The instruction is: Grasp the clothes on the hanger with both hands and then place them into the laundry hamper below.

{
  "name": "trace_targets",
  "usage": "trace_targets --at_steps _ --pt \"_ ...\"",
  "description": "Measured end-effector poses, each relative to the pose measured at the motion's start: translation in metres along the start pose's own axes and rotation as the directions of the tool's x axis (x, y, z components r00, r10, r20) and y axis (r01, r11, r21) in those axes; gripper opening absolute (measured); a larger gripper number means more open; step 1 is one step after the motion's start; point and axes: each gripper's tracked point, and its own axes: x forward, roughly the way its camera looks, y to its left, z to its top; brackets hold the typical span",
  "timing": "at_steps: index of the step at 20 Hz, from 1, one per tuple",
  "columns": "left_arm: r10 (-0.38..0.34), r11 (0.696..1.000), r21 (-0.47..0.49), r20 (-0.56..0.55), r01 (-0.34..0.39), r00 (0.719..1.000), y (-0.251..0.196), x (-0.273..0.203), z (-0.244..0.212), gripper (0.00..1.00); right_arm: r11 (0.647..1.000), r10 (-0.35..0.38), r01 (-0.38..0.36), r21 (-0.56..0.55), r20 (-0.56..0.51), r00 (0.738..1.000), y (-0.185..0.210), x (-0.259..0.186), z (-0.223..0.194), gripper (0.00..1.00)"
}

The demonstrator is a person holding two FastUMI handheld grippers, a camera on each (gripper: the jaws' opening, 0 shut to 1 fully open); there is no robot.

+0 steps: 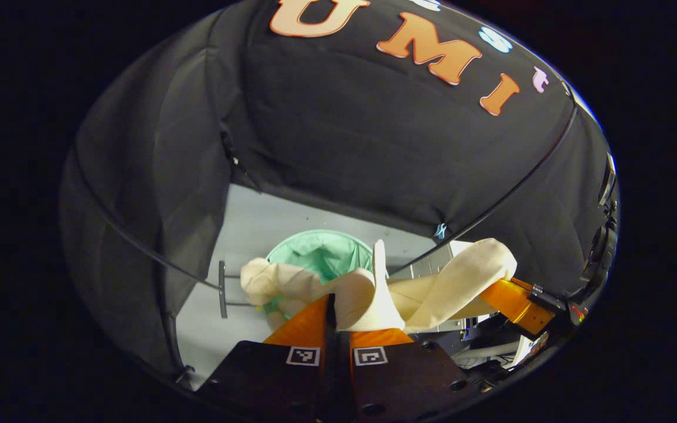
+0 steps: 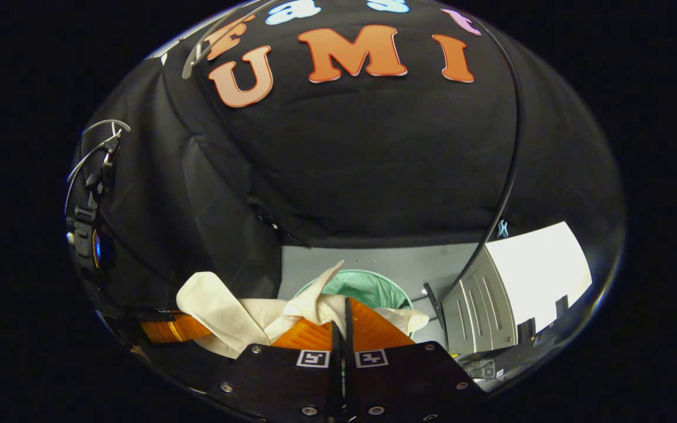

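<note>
1. Above the green laundry hamper (image 1: 322,256) we hold a cream garment (image 1: 374,291), stretched between both grippers.
2. Our left gripper (image 1: 335,311) has its fingers closed on the cloth.
3. Our right gripper (image 2: 341,320) also pinches the garment, fingers pressed together.
4. We see the hamper on the grey floor (image 1: 244,235).

Soft matt cream cloth garment (image 1: 368,294); thin green fabric-lined hamper (image 1: 321,255).

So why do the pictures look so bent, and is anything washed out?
Left gripper view: the fisheye lens bows the booth's edges; the cream garment is evenly lit and sharp. Right gripper view: same curving, and the white cabinet top glares, bleached of detail.
</note>
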Motion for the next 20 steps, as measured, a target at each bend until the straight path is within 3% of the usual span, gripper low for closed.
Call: trace_targets --at_steps 4,8,11,13,15,17,19,20 --pt "0.005 0.997 -0.072 -0.119 -0.014 0.993 0.012 0.013 -0.037 0.07 0.997 -0.031 0.036 0.064 -0.082 0.996 -0.003 0.005 -0.033 0.02" --pt "0.044 0.995 -0.074 -0.221 -0.062 0.974 0.024 0.030 -0.053 0.08 0.997 -0.025 0.034 0.072 -0.117 0.993 -0.012 0.007 -0.049 0.04" --pt "0.089 0.988 -0.097 -0.259 -0.118 0.962 0.018 0.033 -0.051 0.09 0.994 0.009 0.008 0.109 -0.152 0.988 -0.016 0.005 -0.047 0.05" --pt "0.083 0.994 -0.048 -0.247 -0.098 0.965 0.011 0.036 -0.044 0.11 0.994 0.052 -0.040 0.102 -0.121 0.991 -0.013 0.014 -0.031 0.08" --pt "0.120 0.990 -0.043 -0.222 -0.133 0.968 0.006 0.040 -0.032 0.14 0.994 0.060 -0.048 0.096 -0.129 0.990 -0.025 0.024 -0.029 0.11" --pt "0.136 0.982 -0.105 -0.185 -0.157 0.973 -0.004 0.034 -0.019 0.30 0.987 0.091 -0.067 0.144 -0.174 0.981 -0.029 0.022 -0.041 0.12" --pt "0.121 0.983 -0.122 -0.122 -0.136 0.985 -0.018 0.031 -0.001 0.73 0.965 0.193 -0.155 0.210 -0.174 0.965 -0.013 0.027 -0.038 0.22" --pt "0.156 0.979 -0.115 -0.107 -0.168 0.982 -0.014 0.025 -0.004 0.95 0.961 0.211 -0.164 0.224 -0.204 0.956 -0.020 0.025 -0.042 0.35"
